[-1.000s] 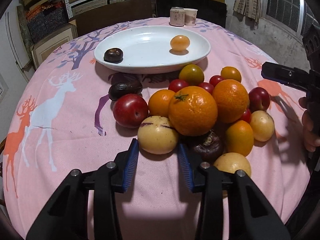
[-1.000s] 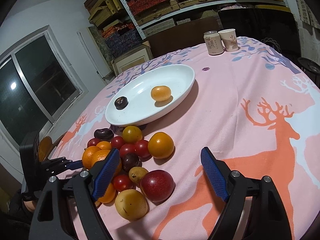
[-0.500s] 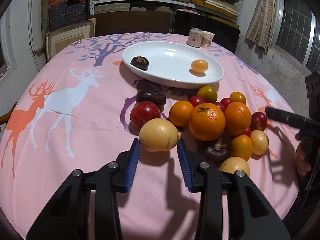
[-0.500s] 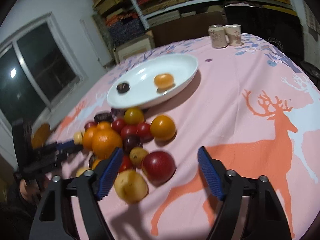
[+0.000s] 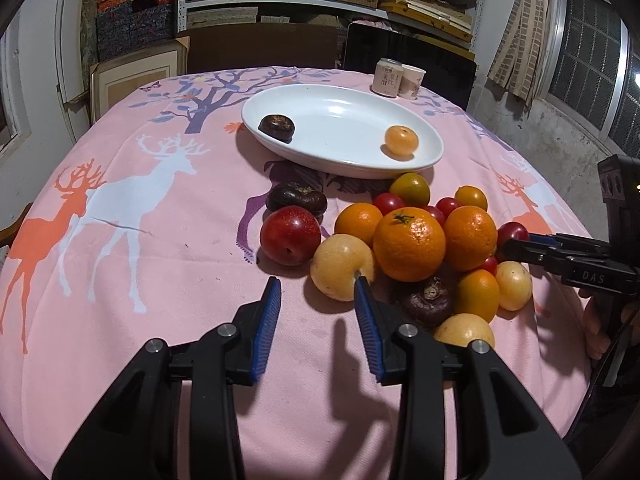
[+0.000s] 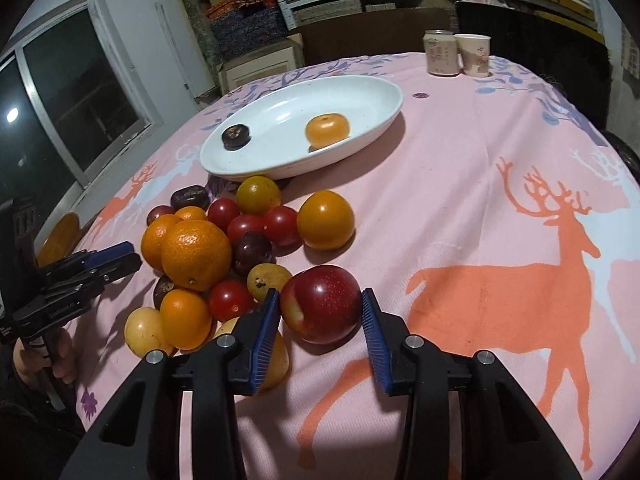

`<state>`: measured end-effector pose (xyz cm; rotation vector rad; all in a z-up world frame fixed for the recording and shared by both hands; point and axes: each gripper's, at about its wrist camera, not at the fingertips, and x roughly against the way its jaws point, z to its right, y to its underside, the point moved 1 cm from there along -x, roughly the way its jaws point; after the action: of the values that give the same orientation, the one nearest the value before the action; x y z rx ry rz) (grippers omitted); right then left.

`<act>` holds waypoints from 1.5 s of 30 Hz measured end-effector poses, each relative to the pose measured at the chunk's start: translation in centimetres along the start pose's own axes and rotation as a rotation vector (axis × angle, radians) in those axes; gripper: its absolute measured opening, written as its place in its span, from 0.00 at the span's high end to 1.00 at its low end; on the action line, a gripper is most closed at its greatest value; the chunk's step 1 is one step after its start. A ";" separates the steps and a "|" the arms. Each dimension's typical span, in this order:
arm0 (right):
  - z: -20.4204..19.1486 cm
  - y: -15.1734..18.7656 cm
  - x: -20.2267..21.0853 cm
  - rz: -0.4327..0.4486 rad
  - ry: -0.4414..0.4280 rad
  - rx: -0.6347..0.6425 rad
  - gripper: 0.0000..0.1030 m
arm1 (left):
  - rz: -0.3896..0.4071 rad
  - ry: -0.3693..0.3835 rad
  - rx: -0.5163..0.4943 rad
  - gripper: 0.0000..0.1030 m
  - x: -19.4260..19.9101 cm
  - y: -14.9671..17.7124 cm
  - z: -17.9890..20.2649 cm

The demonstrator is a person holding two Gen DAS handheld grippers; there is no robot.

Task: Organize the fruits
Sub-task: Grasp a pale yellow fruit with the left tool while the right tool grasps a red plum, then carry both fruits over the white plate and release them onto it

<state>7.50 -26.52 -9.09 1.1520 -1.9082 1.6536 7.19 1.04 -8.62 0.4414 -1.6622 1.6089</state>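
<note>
- Tablecloth: pink, deer print, fills most of both frames.
- Plate: white oval, upper centre of the left wrist view; upper-left of centre in the right wrist view. Holds a dark fruit at its left end and a small orange at its right, well apart.
- Fruit pile: on the cloth just below the plate, centre-right in the left view, centre-left in the right view. Mix of oranges, red tomatoes, yellow and dark fruits, mostly touching.
- Left gripper: lower centre of its frame, jaws apart, nothing between them. Right fingertip sits against the yellow fruit; left one over bare cloth. A red plum lies just above the gap.
- Right gripper: lower centre of its frame, jaws spread either side of a red plum. Left pad close to the skin, right pad a hair off; can't tell if either touches. Not clamped.
- Can and paper cup: side by side at the far table edge, top right of the right view.
</note>
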 end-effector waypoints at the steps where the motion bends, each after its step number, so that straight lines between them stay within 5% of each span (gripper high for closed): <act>1: -0.1 -0.1 0.2 0.007 0.013 0.001 0.60 | -0.002 -0.006 -0.005 0.66 0.0 0.0 0.1; 8: -2.3 -2.0 3.2 0.091 0.079 0.093 0.60 | 0.006 -0.016 -0.028 0.73 0.7 -0.6 0.3; 14: -2.3 -1.6 2.3 0.054 0.053 0.072 0.60 | -0.061 -0.017 -0.079 0.71 -1.7 -0.8 1.9; 21: -2.4 -0.8 2.0 0.037 0.033 0.072 0.59 | -0.100 0.024 -0.028 0.68 -3.0 -1.7 1.4; 26: -3.0 -0.4 1.7 0.022 0.025 0.092 0.59 | -0.081 -0.023 0.028 0.43 -3.3 -2.6 0.4; 28: -3.1 -0.3 1.8 0.024 0.021 0.098 0.59 | -0.063 -0.011 0.038 0.44 -3.3 -2.9 0.3; 31: -3.1 -0.3 2.0 0.024 0.019 0.096 0.59 | -0.073 0.024 0.027 0.62 -3.5 -3.0 0.6; 40: -3.1 -0.1 3.0 0.043 0.007 0.091 0.59 | -0.011 0.026 -0.017 0.62 0.3 -1.5 1.4; 45: -2.9 -1.6 3.8 0.088 0.022 0.104 0.60 | 0.081 0.014 -0.035 0.62 3.8 -3.8 1.2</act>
<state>5.74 -25.01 -4.59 1.0975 -1.9041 1.8247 7.11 0.32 -3.20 0.3488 -1.7140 1.6349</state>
